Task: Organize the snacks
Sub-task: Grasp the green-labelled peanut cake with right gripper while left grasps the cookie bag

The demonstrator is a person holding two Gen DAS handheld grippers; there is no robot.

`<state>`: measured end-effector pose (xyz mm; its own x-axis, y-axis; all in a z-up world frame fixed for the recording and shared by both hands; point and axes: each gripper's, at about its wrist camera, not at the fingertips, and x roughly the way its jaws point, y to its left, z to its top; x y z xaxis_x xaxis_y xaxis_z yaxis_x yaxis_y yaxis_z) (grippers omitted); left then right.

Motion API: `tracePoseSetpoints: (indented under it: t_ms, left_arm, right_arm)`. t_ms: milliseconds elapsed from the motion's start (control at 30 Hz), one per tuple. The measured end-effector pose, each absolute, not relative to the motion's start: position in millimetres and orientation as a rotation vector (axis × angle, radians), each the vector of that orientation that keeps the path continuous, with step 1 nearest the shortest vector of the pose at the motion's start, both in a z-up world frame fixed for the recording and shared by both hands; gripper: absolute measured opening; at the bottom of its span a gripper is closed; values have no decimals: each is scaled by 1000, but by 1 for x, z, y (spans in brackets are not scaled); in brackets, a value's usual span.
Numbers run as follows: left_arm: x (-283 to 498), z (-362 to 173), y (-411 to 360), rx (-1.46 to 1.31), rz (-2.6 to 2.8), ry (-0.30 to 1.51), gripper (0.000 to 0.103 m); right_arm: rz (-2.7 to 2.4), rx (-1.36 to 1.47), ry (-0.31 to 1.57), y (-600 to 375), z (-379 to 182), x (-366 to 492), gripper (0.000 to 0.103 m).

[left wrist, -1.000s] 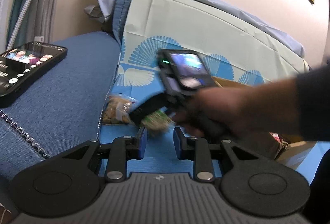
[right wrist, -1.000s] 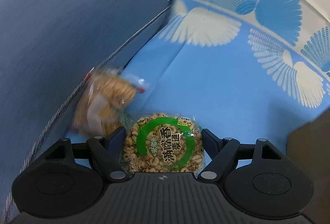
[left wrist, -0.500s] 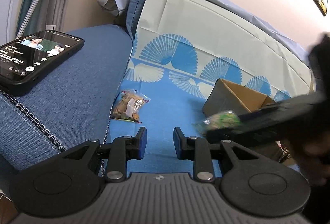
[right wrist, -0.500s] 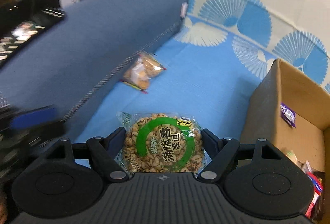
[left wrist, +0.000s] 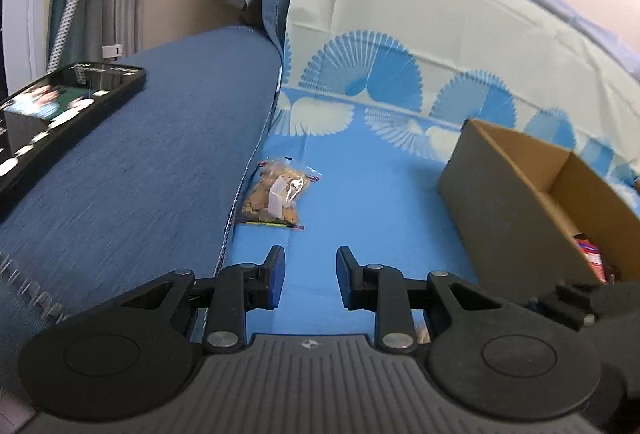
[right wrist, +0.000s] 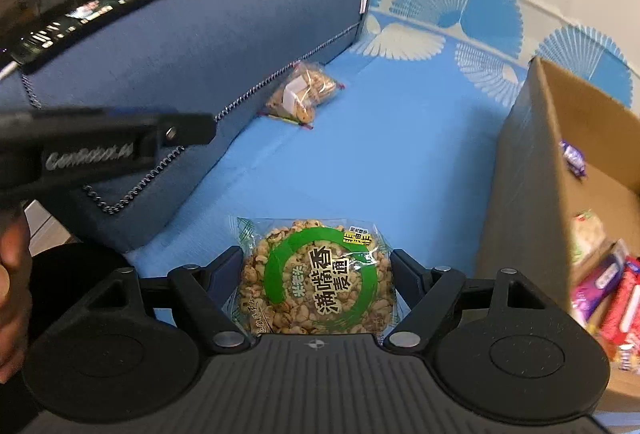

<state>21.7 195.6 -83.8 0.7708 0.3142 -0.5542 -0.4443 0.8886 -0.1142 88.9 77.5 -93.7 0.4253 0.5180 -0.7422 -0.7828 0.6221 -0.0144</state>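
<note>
My right gripper (right wrist: 316, 266) is shut on a round puffed-grain snack packet (right wrist: 316, 278) with a green ring label, held above the blue sheet just left of the cardboard box (right wrist: 528, 170). A clear bag of biscuits (left wrist: 278, 196) lies on the sheet against the sofa armrest, also seen as the clear bag (right wrist: 306, 94) in the right wrist view. My left gripper (left wrist: 310, 274) hovers short of that bag, its jaws a small way apart with nothing between them. The left gripper's body (right wrist: 108, 146) crosses the left side of the right wrist view.
The cardboard box (left wrist: 520, 190) stands on the right and holds several wrapped snacks (right wrist: 604, 274). A phone (left wrist: 60, 106) with a lit screen rests on the blue armrest (left wrist: 140, 174). A fan-patterned sheet (left wrist: 400, 94) covers the seat and backrest. A hand (right wrist: 12, 274) shows at the left edge.
The right gripper has carried the round packet from beside the biscuit bag rightward and back to the box's side. The left view has swung right, bringing the box into sight.
</note>
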Motion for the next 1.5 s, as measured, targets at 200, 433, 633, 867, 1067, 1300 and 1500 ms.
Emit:
tracePoseSetpoints:
  t_ms: [200,433,633,867,1067,1300,1500]
  left_arm:
    - [76,-74,202,-192,462,553,48]
    - [156,-87,208,-93,604,657,79]
    - [204,-118,207,66,660,746,85]
    - [225,-140,230,111,689,806,46]
    - [202,-115,223,57,644,762,10]
    - [143,-88,196,-51,537,743,10]
    - [114,-90,191,-64,509,746,10]
  right_arm:
    - [807,-398,832,81,-109,100,80]
    - [818,-383,892,88,-107,107,80]
    - [832,-358,920,84,-107,110,80]
    - [848,-344,920,85,-109,114,80]
    - [857,-351,920,83,-110,116,80]
    - [863,-370,896,86,-111,113,80]
    - [840,-383,891,82,-114,109,80]
